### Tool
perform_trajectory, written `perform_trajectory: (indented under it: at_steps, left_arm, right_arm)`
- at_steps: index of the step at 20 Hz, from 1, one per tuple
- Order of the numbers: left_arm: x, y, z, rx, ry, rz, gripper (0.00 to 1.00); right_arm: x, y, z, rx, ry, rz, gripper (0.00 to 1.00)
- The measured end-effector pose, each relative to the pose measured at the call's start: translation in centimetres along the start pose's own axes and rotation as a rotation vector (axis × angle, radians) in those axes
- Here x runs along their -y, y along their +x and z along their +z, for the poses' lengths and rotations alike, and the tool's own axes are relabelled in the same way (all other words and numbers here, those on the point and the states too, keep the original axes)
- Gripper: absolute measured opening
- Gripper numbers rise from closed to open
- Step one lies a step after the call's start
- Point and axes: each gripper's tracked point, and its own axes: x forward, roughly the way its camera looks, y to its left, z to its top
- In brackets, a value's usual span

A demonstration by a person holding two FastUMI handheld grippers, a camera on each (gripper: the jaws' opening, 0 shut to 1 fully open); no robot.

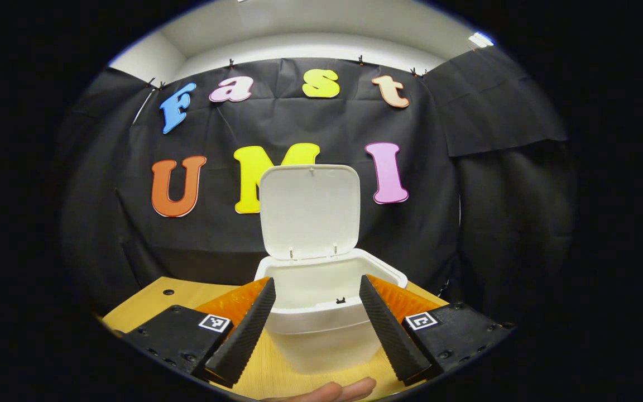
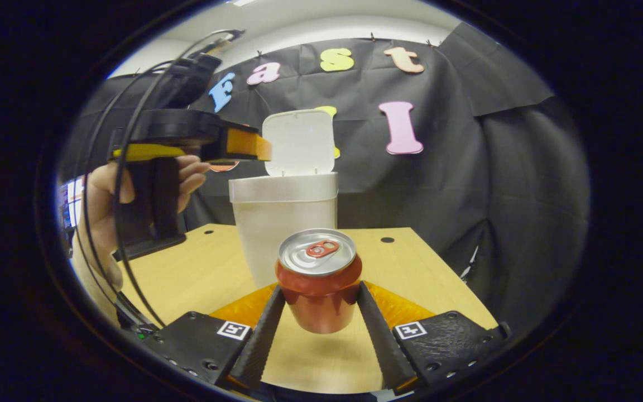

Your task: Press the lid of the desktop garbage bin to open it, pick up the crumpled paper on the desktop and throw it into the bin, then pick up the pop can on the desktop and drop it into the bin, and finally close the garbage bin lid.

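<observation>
Gripping the pop can (image 2: 319,279) between its two fingers, the right gripper (image 2: 319,304) holds it upright and clear of the wooden table (image 2: 198,273), both fingers pressed against the can's red sides. The right gripper view shows the can's silver top with its red pull tab, and just behind it the white bin (image 2: 283,223), seen from the side with its lid (image 2: 299,142) standing upright at the back. To the left in this view, a hand (image 2: 106,195) grips the handle of the left gripper (image 2: 246,145), which hangs above the table beside the bin at about rim level; from this angle I cannot tell how far apart its fingers are.

The left gripper view answers that: the left gripper (image 1: 317,304) has its fingers spread wide with nothing between them, one on each side of the bin (image 1: 327,329) as it looks over the front rim. This view looks down into the bin's open mouth, where a pale inner wall shows, and faces the inside of the raised lid (image 1: 309,212), with two small hinge pins along its lower edge. A fingertip (image 1: 332,391) shows at the very bottom edge, over the table (image 1: 148,304). What lies at the bottom of the bin cannot be made out.
</observation>
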Motion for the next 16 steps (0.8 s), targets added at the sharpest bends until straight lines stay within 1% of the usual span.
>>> perform_trajectory:
  at_steps: [2,4,5,6,7,8,9,11,14,16]
  left_arm:
    - [-1.4,-2.3,0.3,0.031,0.027,0.050,0.98]
    - [-2.8,-4.4,-0.3,0.043,0.059,0.097,0.98]
    - [-3.5,-5.4,-0.9,0.041,0.077,0.119,0.97]
    - [-4.5,-6.4,-1.5,0.038,0.096,0.156,0.98]
    - [-5.4,-7.1,-2.9,0.011,0.102,0.191,0.98]
    - [-5.5,-7.6,-4.4,-0.023,0.087,0.195,0.98]
    - [-5.1,-8.0,-5.5,-0.044,0.075,0.177,0.98]
    - [-5.3,-8.8,-6.0,-0.049,0.060,0.155,0.98]
    - [-7.3,-9.6,-6.9,-0.051,0.064,0.189,0.98]
    - [-7.8,-9.6,-7.7,-0.059,0.038,0.182,0.98]
  right_arm:
    - [-0.1,0.0,0.2,0.003,-0.002,-0.007,0.78]
    - [0.0,-0.1,0.5,0.007,-0.014,-0.023,0.78]
    - [-0.2,-0.1,0.9,0.012,-0.021,-0.027,0.78]
    - [-0.2,-0.1,1.3,0.017,-0.027,-0.040,0.78]
    - [-0.1,0.0,1.8,0.021,-0.033,-0.061,0.78]
    - [-0.2,0.0,2.3,0.028,-0.037,-0.073,0.79]
    - [-0.6,-0.1,3.0,0.036,-0.041,-0.076,0.78]
    - [-1.3,-0.2,4.0,0.050,-0.056,-0.086,0.78]
    - [-2.3,-0.1,5.2,0.062,-0.076,-0.102,0.78]
    - [-3.8,-0.1,6.1,0.063,-0.078,-0.085,0.78]
